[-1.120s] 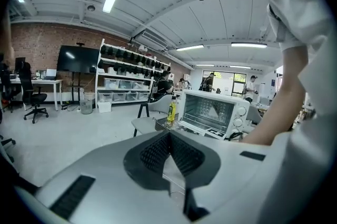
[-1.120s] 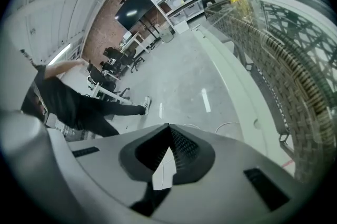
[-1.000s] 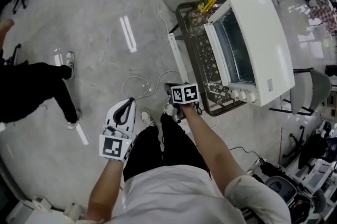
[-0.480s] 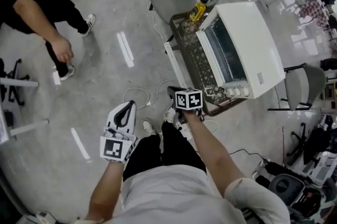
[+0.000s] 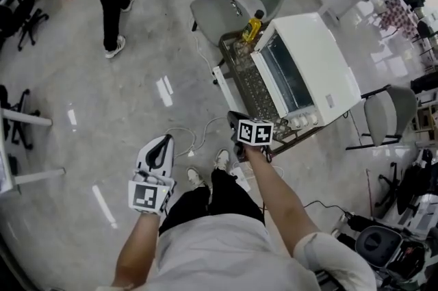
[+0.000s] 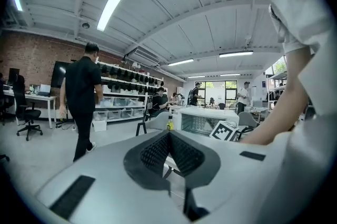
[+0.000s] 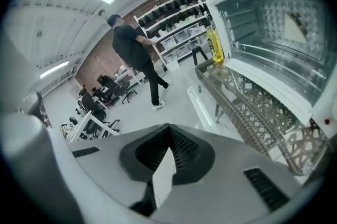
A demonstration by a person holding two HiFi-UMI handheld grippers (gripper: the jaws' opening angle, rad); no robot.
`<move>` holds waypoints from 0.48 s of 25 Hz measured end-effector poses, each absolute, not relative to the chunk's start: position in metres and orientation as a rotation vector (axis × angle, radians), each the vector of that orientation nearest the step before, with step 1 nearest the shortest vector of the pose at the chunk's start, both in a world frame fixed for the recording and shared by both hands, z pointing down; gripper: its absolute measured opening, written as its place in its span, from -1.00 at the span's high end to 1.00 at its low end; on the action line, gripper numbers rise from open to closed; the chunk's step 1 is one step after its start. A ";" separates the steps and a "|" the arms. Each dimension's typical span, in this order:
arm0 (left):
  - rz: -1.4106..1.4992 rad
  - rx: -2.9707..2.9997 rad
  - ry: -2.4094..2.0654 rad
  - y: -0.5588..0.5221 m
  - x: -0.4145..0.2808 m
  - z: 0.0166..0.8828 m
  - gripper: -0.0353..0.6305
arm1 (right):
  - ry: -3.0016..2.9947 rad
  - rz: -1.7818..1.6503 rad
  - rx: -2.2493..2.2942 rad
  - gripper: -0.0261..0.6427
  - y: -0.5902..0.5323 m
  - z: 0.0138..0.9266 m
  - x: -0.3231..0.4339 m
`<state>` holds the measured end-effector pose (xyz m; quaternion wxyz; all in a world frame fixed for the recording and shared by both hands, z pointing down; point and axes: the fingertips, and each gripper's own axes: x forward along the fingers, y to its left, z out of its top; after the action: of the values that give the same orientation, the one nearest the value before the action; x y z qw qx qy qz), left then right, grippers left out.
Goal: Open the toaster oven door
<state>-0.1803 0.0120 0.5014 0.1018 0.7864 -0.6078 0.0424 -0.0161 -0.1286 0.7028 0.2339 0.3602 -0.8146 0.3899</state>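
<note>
White toaster oven (image 5: pixel 316 58) on wicker table (image 5: pixel 248 83); left gripper (image 6: pixel 169 134), right gripper (image 7: pixel 168 128) jaws together, empty

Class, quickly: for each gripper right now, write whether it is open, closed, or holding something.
Left gripper: closed, jaws together, holding nothing.
Right gripper: closed, jaws together, holding nothing.

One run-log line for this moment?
left hand-held gripper: shut, empty | right hand-held gripper: shut, empty, near toaster oven | door: untouched
</note>
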 end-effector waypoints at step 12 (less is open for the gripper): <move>0.132 2.358 -1.919 0.010 -0.217 0.451 0.84 | -2.420 0.898 1.103 0.86 -0.155 0.595 -0.002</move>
<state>-0.2173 0.0100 0.4512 0.0492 0.7740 -0.6298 0.0432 -0.0016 -0.1548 0.5954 0.1664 0.3874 -0.8501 0.3156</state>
